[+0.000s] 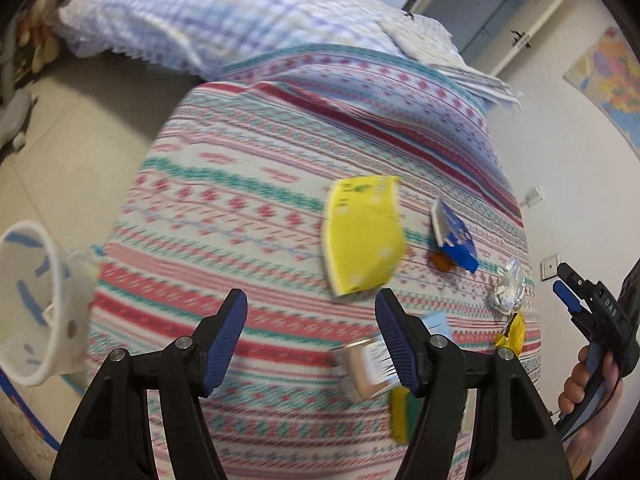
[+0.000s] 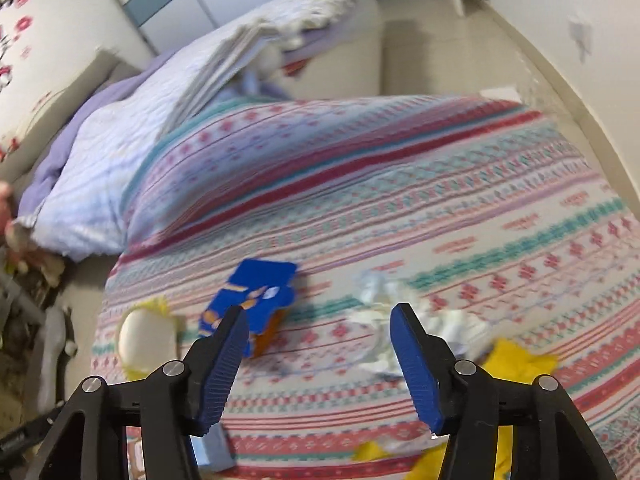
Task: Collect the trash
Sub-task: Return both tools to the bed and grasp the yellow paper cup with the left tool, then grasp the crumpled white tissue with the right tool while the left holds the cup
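Trash lies scattered on the bed (image 1: pixel 256 216), all of it on the patterned cover at the foot end, well away from the pillow (image 1: pixel 192 12). Taking the yellow packet (image 1: pixel 362 236) as landmark: a blue carton (image 1: pixel 456 236) sits just beside it on the wall side, a foil wad (image 1: pixel 506 286) beyond that, a small yellow wrapper (image 1: pixel 512 332) nearer the bed's edge, and a tan box (image 1: pixel 366 368) on the near side of the packet, partly hidden behind the left claw (image 1: pixel 312 332). The bin (image 1: pixel 36 304) stands on the floor, off the opposite side of the bed from the packet.

Both claws are spread wide and hold nothing. The right claw (image 2: pixel 318 344) hovers over crumpled white paper (image 2: pixel 404 320), with the blue carton just to one side.

Risks, as I judge them: the cover is soft, so a claw pressing down may sink and pinch fabric along with the trash. The yellow packet lies flat and thin; the jaws could slide over it instead of gripping an edge. Light paper and foil could slip out on the carry across to the bin and land on the floor. Both views are smeared, so aim may be off.
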